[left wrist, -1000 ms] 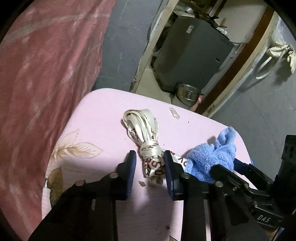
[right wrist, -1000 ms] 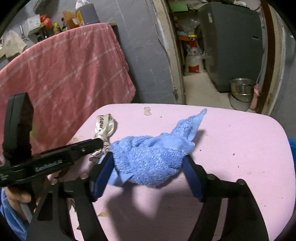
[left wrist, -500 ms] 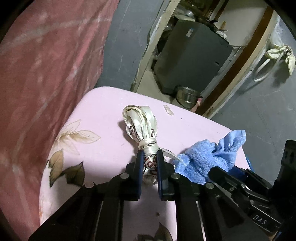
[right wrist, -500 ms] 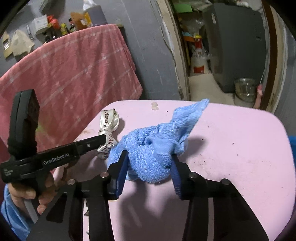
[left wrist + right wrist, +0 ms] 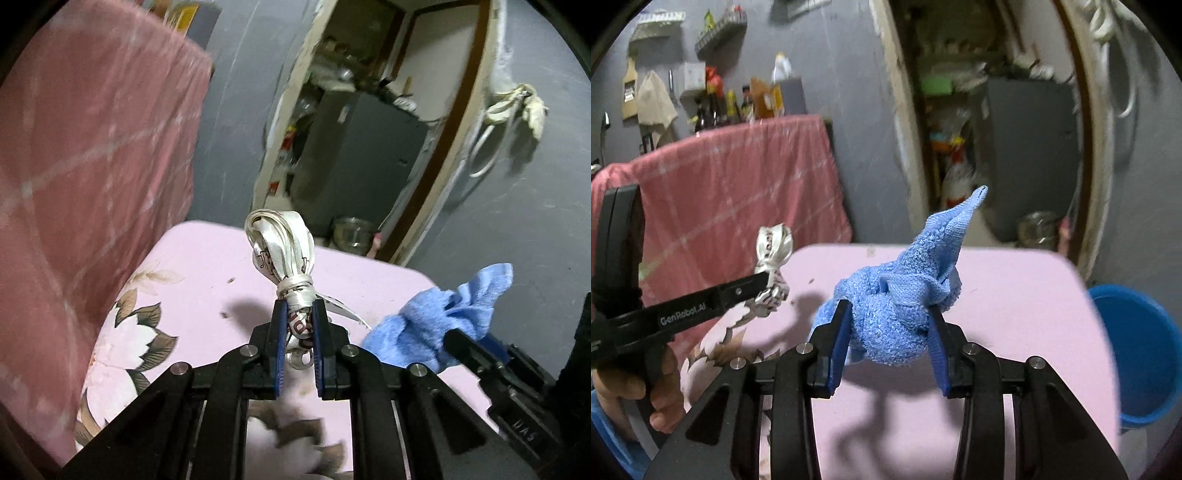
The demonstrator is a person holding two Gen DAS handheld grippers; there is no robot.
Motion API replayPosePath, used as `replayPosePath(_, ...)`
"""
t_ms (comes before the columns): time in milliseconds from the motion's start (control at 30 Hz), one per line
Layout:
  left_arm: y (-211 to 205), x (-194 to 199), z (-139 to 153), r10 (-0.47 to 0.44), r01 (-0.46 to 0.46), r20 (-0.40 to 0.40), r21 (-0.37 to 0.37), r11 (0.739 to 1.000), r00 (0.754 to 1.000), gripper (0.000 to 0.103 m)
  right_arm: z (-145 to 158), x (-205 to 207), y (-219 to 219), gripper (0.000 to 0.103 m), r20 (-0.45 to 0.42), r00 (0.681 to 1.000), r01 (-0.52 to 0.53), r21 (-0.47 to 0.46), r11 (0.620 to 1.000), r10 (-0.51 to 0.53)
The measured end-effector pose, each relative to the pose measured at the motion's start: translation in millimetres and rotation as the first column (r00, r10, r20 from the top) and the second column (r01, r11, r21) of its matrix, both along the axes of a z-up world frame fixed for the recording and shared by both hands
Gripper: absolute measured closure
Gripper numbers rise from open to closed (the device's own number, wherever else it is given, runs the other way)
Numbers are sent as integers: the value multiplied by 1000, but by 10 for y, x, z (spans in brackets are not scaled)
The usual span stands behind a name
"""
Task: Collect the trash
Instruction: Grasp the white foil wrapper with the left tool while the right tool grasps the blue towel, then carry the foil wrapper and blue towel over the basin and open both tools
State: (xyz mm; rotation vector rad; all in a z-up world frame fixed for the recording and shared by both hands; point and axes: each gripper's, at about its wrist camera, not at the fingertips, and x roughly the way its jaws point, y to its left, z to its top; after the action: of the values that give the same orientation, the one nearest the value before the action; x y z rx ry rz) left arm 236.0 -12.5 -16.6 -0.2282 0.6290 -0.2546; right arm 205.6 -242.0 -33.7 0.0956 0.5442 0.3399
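A knotted bundle of white printed ribbon [image 5: 284, 254] hangs clear of the pink table [image 5: 207, 258], and my left gripper [image 5: 298, 314] is shut on its lower end. From the right wrist view the same ribbon [image 5: 774, 243] sticks out of the left gripper [image 5: 764, 280], which a hand [image 5: 646, 391] holds. A crumpled blue cloth [image 5: 905, 295] is squeezed between the blue pads of my right gripper [image 5: 889, 310], which is shut on it and holds it above the table [image 5: 1015, 295]. In the left wrist view the blue cloth [image 5: 443, 321] shows at the right.
A blue bucket [image 5: 1137, 350] stands on the floor beside the table's right edge. A reddish-pink cloth [image 5: 92, 166] hangs along the left side. Behind the table a doorway shows a grey cabinet [image 5: 354, 166] and a metal pot [image 5: 351, 230]. Small crumbs [image 5: 224, 314] lie on the table.
Both grippers closed, the left on the ribbon bundle and the right on the blue cloth. Both then rose and pulled back, lifting the two things off the table.
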Motion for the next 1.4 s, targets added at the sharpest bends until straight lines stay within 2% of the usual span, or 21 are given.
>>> replayPosePath(267, -555, -286, 375, -49, 46, 177, 24, 999, 983, 93, 427, -403, -466, 66, 166, 979, 120, 7, 993, -119)
replayPosePath(367, -845, -364, 490, -84, 76, 232, 46, 996, 969, 93, 564, -514, -643, 66, 221, 960, 172, 6, 985, -169)
replayPosePath(600, -1389, -414, 584, -157, 148, 292, 53, 988, 944, 93, 775, -718, -1098, 66, 334, 901, 301, -16, 953, -279)
replayPosePath(833, -1943, -297, 545, -221, 216, 299, 49, 975, 928, 93, 775, -817, -1592, 65, 380, 851, 408, -42, 912, -363)
replayPosePath(1033, -2377, -138, 452, -268, 261, 279, 60, 963, 922, 93, 624, -833, -1996, 65, 396, 815, 481, -54, 875, -423)
replayPosePath(1167, -2645, -6, 323, -304, 294, 234, 74, 953, 924, 93, 450, -796, -2214, 65, 376, 807, 509, -48, 860, -456)
replayPosePath(1400, -3011, 225, 63, -356, 346, 134, 90, 934, 925, 93, 117, -670, -2466, 65, 308, 811, 531, -27, 847, -498)
